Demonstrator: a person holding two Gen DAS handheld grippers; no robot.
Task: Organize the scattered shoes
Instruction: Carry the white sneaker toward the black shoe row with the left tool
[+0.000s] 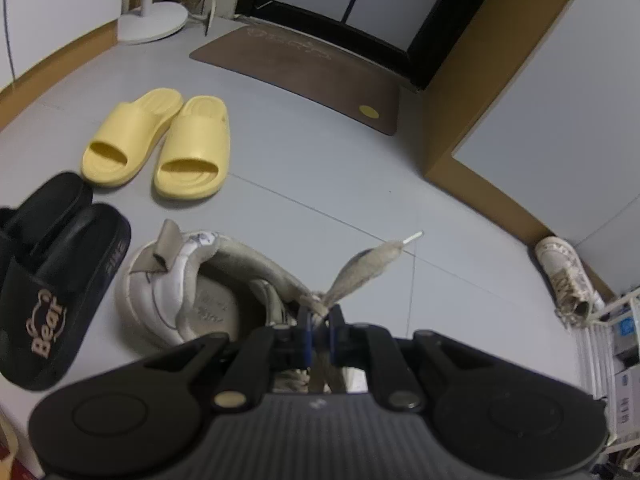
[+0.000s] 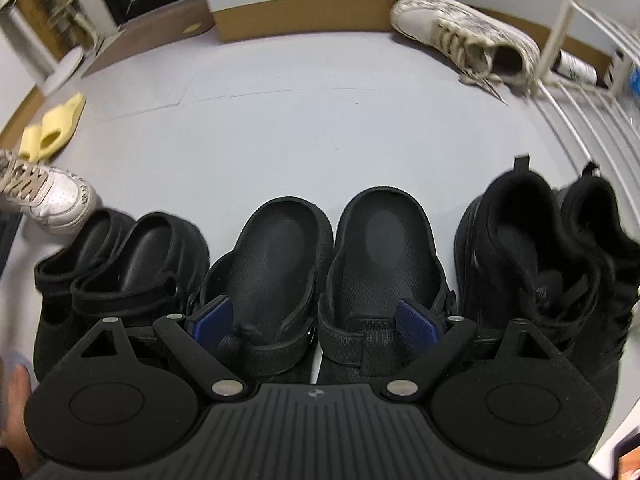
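Left claw (image 1: 320,322) clamped on lace of white sneaker (image 1: 180,292), beside black slides (image 1: 56,276); right claw (image 2: 316,320) gapes, empty. Lace hold weak: carry low toward mate (image 1: 568,276) by wall.

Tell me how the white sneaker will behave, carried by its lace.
The white sneaker will probably dangle and swing, since the left gripper pinches only its floppy lace. Its thick sole suggests it may hang heel-down. The lace could slip.
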